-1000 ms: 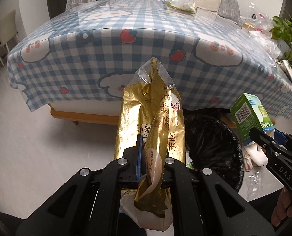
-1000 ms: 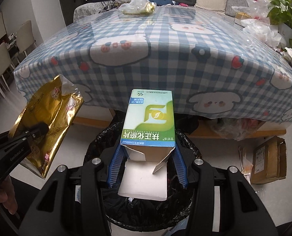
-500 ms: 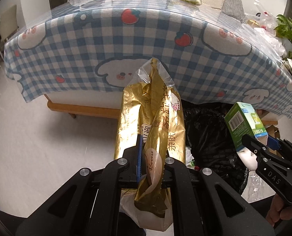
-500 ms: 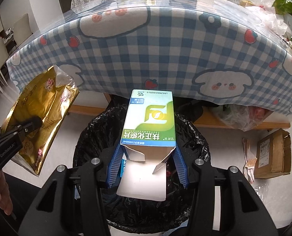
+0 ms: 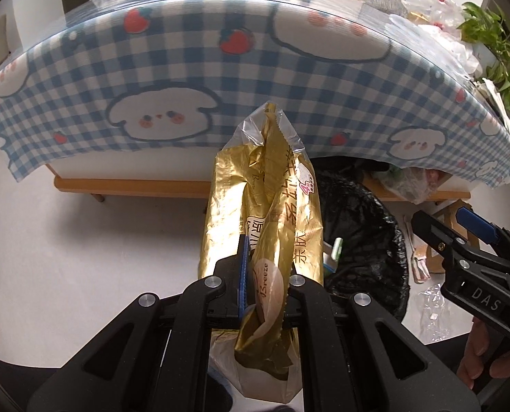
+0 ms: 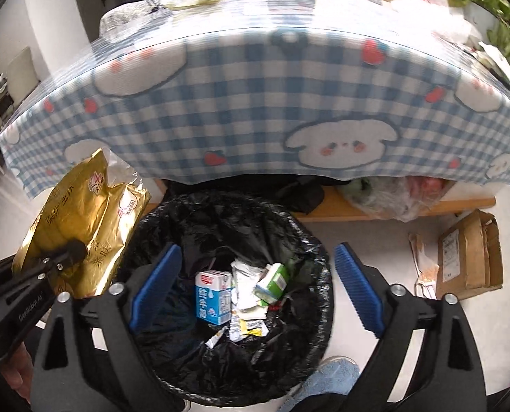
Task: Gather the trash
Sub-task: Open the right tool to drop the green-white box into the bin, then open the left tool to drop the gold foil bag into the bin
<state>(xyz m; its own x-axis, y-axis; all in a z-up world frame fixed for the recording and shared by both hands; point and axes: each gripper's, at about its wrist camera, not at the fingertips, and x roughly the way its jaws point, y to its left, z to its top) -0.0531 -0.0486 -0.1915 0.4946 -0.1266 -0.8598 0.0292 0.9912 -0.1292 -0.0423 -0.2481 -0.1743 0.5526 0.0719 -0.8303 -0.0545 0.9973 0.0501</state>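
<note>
Left wrist view: my left gripper (image 5: 265, 288) is clamped tight on the gold bag (image 5: 265, 213), held beside the bin (image 5: 368, 240) and angled down; I judge it must shift over the rim next. Right wrist view: my right gripper (image 6: 255, 281) hangs over the bin, jaws opening, nothing between them; the green box (image 6: 272, 283) lies inside.

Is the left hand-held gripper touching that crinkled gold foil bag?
Touching. The left wrist view shows the left hand-held gripper clamped on the crinkled gold foil bag, its pads pinching the foil.
</note>
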